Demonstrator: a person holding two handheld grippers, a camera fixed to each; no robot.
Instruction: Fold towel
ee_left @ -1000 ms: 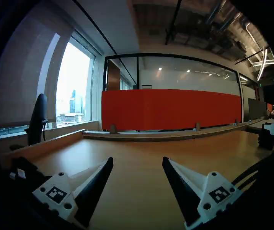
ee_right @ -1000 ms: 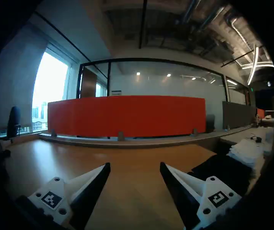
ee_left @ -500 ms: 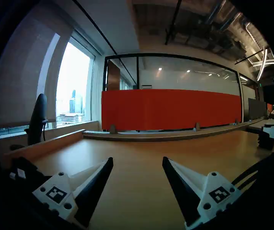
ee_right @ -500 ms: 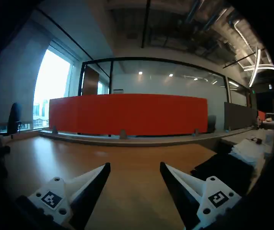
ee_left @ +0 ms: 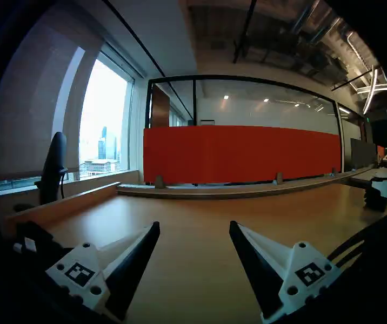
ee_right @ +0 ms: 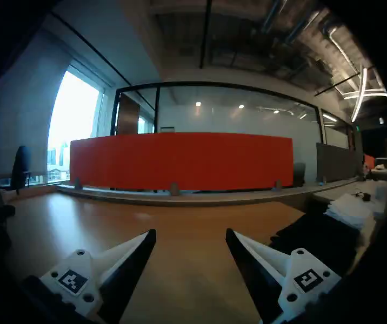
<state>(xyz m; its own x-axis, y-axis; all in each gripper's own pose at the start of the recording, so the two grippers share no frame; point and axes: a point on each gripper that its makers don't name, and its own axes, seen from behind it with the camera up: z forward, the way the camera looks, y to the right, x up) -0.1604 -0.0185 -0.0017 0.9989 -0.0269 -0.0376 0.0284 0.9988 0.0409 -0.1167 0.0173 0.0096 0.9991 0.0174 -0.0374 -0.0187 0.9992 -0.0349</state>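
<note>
In the right gripper view a stack of folded white towels (ee_right: 350, 211) lies at the far right, with a dark cloth (ee_right: 318, 240) on the wooden table (ee_right: 193, 227) just in front of it. My right gripper (ee_right: 191, 233) hovers low over the table with its fingers spread and nothing between them. In the left gripper view my left gripper (ee_left: 194, 225) stands open over bare wood (ee_left: 204, 216), also holding nothing. At that view's far right edge sits a small dark and white shape (ee_left: 380, 191), too small to tell apart.
A long red divider panel (ee_left: 242, 154) runs along the table's far edge, seen again as the red divider (ee_right: 182, 162). A black office chair (ee_left: 53, 170) stands by the window at the left. A raised wooden ledge (ee_left: 58, 208) borders the table's left side.
The right gripper view has tilted very slightly, so the towels sit a touch lower at the right. The left gripper has stayed still and both stay open.
</note>
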